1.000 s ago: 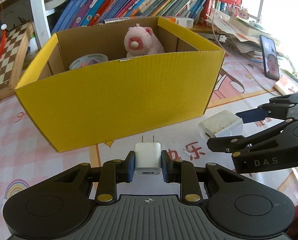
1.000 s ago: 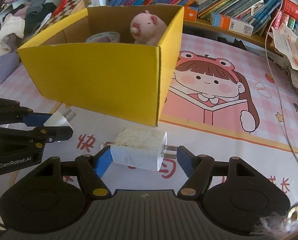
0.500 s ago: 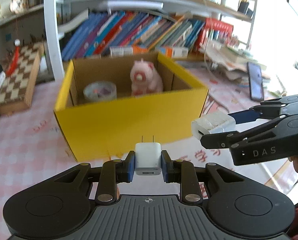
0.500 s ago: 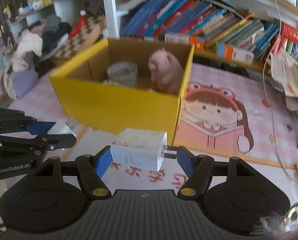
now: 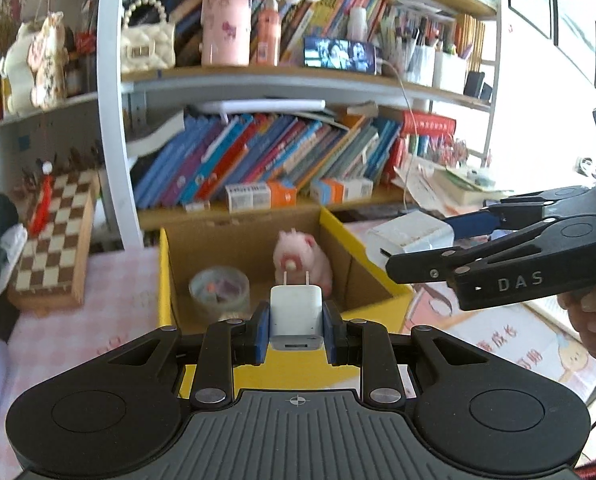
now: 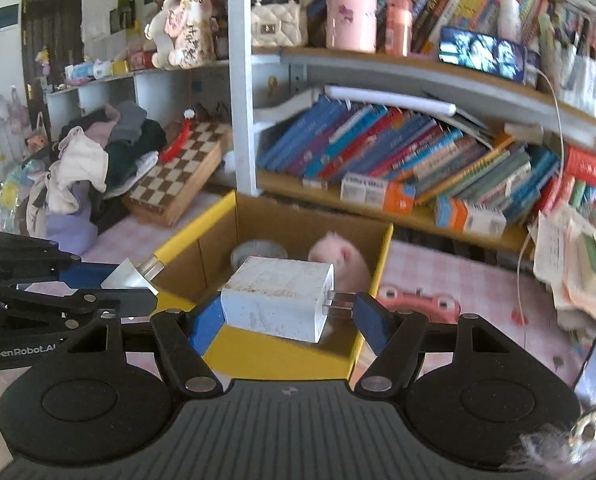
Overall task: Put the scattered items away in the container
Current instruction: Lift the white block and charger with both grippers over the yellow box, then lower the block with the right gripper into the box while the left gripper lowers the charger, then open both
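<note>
My left gripper (image 5: 296,330) is shut on a small white charger (image 5: 296,314) with its prongs pointing up and forward, held above the near wall of the yellow cardboard box (image 5: 163,280). My right gripper (image 6: 288,316) is shut on a larger, scuffed white charger (image 6: 276,298), prongs to the right, also raised over the box (image 6: 372,276). Inside the box sit a pink plush pig (image 5: 302,258) and a roll of clear tape (image 5: 219,289). The larger charger (image 5: 408,234) shows in the left wrist view over the box's right wall.
Behind the box runs a bookshelf with slanted books (image 5: 282,156) and small cartons. A folded chessboard (image 5: 54,236) leans at the left, with a clothes pile (image 6: 98,160) beyond. Papers (image 6: 578,256) are stacked at the right. A cartoon mat (image 5: 498,344) covers the table.
Both grippers have risen from table height and moved forward with their chargers; the box now lies below and its inside is visible.
</note>
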`<state>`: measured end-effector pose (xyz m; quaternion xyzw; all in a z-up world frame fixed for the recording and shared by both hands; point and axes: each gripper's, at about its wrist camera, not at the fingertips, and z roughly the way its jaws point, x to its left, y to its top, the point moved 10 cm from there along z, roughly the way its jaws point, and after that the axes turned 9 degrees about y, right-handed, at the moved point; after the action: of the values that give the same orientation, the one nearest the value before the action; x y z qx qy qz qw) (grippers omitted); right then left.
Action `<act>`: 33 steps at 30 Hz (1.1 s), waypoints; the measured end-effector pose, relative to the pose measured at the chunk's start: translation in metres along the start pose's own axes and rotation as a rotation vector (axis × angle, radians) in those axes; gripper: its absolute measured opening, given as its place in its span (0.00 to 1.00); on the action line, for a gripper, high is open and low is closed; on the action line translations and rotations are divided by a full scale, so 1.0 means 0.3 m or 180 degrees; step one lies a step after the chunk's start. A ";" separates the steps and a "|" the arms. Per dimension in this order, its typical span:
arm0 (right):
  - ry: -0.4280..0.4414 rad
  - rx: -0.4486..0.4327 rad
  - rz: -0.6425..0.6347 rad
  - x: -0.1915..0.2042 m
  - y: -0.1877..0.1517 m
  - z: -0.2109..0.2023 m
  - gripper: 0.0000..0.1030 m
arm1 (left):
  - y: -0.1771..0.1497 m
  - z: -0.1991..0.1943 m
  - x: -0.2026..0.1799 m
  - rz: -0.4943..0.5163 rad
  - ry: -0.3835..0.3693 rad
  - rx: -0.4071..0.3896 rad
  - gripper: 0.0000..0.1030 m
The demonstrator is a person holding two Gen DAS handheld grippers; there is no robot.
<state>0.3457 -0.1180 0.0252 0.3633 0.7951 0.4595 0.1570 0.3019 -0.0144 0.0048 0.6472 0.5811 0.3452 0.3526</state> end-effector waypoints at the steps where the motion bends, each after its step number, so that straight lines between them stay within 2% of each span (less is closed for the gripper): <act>1: 0.0005 -0.0011 -0.0022 -0.005 0.015 0.010 0.66 | 0.012 0.007 0.005 -0.0006 0.0005 -0.0011 0.24; 4: 0.0016 -0.0014 -0.0103 -0.025 0.055 0.055 0.66 | 0.050 0.030 0.022 -0.0023 0.0021 -0.0044 0.24; 9: 0.0060 0.0078 -0.0294 -0.057 0.094 0.148 0.66 | 0.066 0.105 0.050 -0.0025 0.0065 0.0041 0.24; 17: 0.0229 0.0478 -0.0362 -0.125 0.070 0.341 0.66 | 0.097 0.258 0.102 0.0046 0.0194 0.0233 0.24; 27: 0.0571 0.1210 -0.0005 -0.160 -0.033 0.583 0.66 | 0.122 0.515 0.114 0.0281 0.0126 0.0789 0.24; 33: 0.0506 0.1366 -0.0104 -0.192 -0.019 0.648 0.67 | 0.099 0.656 0.086 0.0463 0.0064 0.1139 0.24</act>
<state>0.4964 -0.0414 -0.0872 0.3381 0.8902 0.3045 0.0205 0.4879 -0.0017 -0.0698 0.7363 0.5883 0.2676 0.2002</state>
